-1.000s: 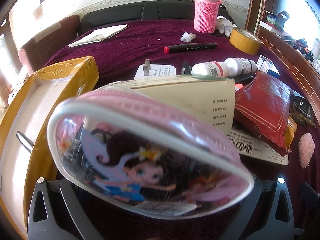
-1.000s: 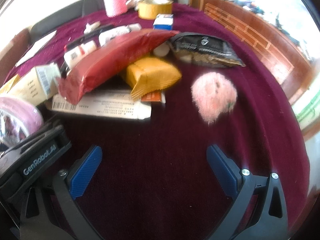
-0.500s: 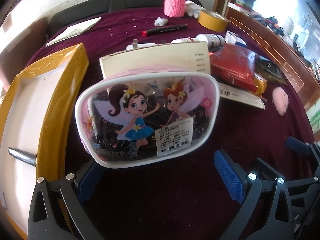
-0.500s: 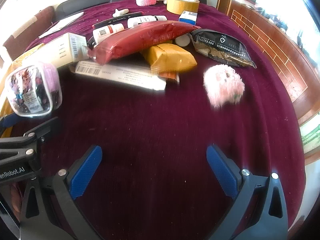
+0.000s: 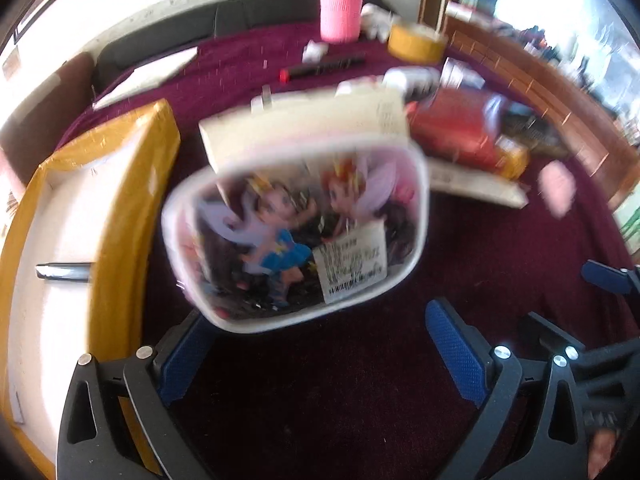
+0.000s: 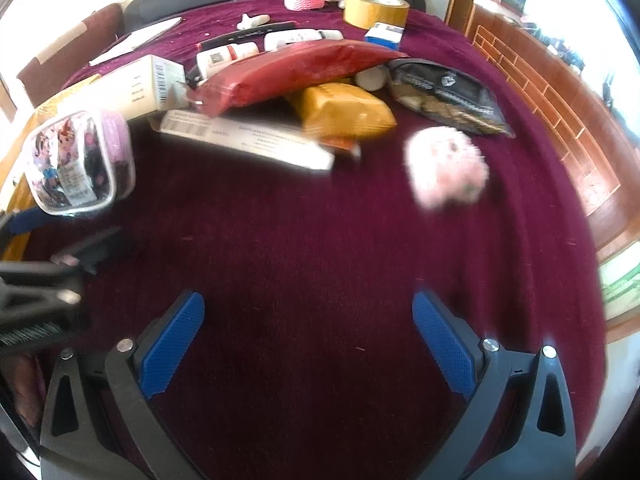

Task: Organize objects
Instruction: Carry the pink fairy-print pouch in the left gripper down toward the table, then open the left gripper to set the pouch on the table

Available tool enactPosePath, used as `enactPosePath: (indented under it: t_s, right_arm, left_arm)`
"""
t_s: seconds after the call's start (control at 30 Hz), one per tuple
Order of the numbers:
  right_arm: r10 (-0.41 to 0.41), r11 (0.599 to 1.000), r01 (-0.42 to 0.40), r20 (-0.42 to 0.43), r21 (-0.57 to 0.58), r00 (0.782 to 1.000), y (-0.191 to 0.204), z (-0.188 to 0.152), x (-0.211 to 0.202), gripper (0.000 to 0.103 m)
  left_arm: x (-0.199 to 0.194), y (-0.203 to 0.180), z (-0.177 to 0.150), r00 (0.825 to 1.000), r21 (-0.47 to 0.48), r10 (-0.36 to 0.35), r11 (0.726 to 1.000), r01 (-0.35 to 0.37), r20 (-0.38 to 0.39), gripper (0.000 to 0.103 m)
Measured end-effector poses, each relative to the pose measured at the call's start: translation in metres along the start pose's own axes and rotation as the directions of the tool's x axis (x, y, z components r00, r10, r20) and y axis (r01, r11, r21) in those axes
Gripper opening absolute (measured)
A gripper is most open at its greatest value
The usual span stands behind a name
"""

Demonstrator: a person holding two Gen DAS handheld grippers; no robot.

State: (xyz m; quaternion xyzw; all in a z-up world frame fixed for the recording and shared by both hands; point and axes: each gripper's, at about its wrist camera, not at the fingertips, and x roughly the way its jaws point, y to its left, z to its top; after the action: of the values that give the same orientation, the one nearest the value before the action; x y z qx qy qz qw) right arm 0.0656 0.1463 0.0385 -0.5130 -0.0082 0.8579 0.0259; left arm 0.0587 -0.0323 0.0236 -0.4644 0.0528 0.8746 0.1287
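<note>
A clear pink pouch (image 5: 296, 232) printed with cartoon fairies stands on the maroon cloth just ahead of my left gripper (image 5: 320, 356), whose jaws are wide open and off it. The pouch also shows in the right wrist view (image 6: 76, 168) at the far left. A yellow-edged cardboard box (image 5: 132, 184) with a pen (image 5: 64, 271) inside lies left of the pouch. My right gripper (image 6: 308, 340) is open and empty over bare cloth. A pink fluffy ball (image 6: 446, 170) lies ahead of it to the right.
Behind the pouch is a pile: a white carton (image 5: 304, 124), a red packet (image 6: 296, 68), a yellow packet (image 6: 344, 110), a black snack bag (image 6: 448, 96), white bottles (image 6: 228, 54). Farther back stand a pink knitted flask (image 5: 340, 8), a tape roll (image 6: 376, 8) and a marker (image 5: 320, 68). A wooden rail (image 6: 560, 92) runs on the right.
One second ago my left gripper held the pouch close to the camera. It has opened, the pouch stands free on the cloth, and the gripper has drawn back slightly. The right gripper stays open.
</note>
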Motion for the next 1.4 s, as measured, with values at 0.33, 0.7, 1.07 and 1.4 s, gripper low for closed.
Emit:
enactPosePath:
  t_s: [0.33, 0.7, 1.07, 1.4]
  right_arm:
    - [0.264, 0.933, -0.337, 0.398, 0.125, 0.878, -0.064, 0.016, -0.104, 0.103]
    - [0.245, 0.947, -0.283, 0.227, 0.155, 0.943, -0.063, 0.004, -0.058, 0.103]
    - [0.236, 0.938, -0.283, 0.228, 0.200, 0.945, -0.088, 0.002, -0.059, 0.103]
    - [0.220, 0.942, -0.267, 0.228, 0.204, 0.948, -0.092, 0.004, -0.061, 0.103]
  left_arm:
    - [-0.032, 0.007, 0.038, 0.987, 0.126, -0.099, 0.989, 0.083, 0.128, 0.100]
    - [-0.019, -0.024, 0.026, 0.967, 0.285, -0.234, 0.924, 0.255, -0.105, 0.052]
    - [-0.012, -0.062, 0.018, 0.978, 0.285, -0.202, 0.936, 0.207, -0.046, 0.057]
    - [-0.020, -0.092, -0.001, 0.985, 0.317, -0.175, 0.934, 0.165, 0.002, 0.059]
